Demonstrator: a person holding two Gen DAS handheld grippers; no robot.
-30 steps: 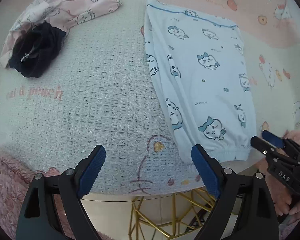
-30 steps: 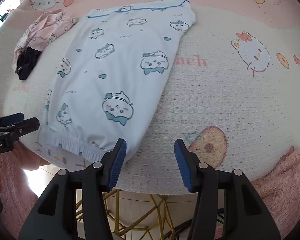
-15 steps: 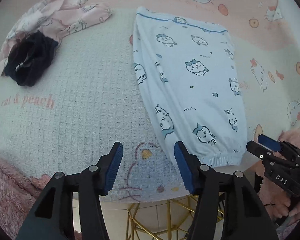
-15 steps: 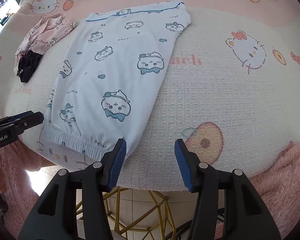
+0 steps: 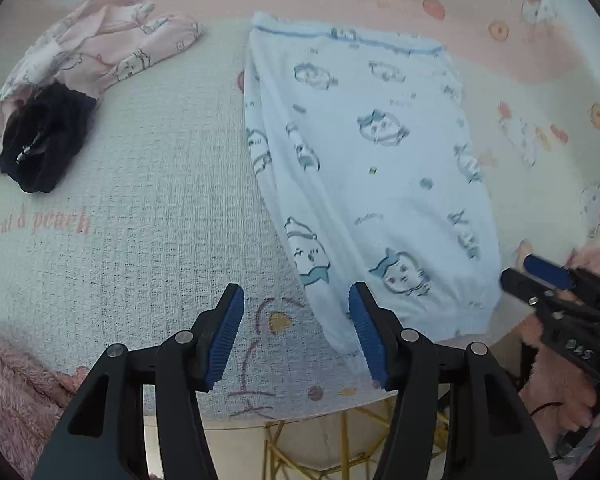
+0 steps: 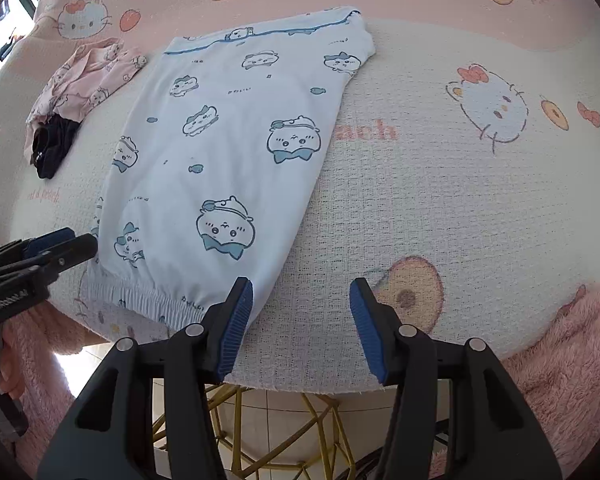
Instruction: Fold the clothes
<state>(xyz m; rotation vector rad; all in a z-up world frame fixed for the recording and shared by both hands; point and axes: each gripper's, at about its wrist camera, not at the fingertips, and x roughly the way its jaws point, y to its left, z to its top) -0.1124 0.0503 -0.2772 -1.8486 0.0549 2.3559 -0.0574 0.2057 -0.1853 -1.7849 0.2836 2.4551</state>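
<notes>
Light blue pyjama trousers (image 5: pixel 380 168) with cartoon prints lie flat, folded lengthwise, on the table; they also show in the right wrist view (image 6: pixel 228 152). Their elastic cuff (image 6: pixel 140 300) lies at the table's near edge. My left gripper (image 5: pixel 296 336) is open and empty over the near edge, just left of the cuff's left corner. My right gripper (image 6: pixel 300 328) is open and empty at the cuff's right corner, its left finger (image 6: pixel 236 320) over the fabric edge. Each gripper shows in the other's view: the right (image 5: pixel 548 280), the left (image 6: pixel 40 252).
A crumpled pink garment (image 5: pixel 100 56) and a black garment (image 5: pixel 44 140) lie at the far left of the table. A white and pink Hello Kitty cloth (image 6: pixel 480 200) covers the table. Pink fluffy fabric (image 6: pixel 560 360) hangs near the front edge. A gold wire frame (image 6: pixel 260 432) stands below.
My left gripper has narrowed its opening and shifted left and closer to the cuff's left corner. My right gripper has hardly moved. The trousers have not moved.
</notes>
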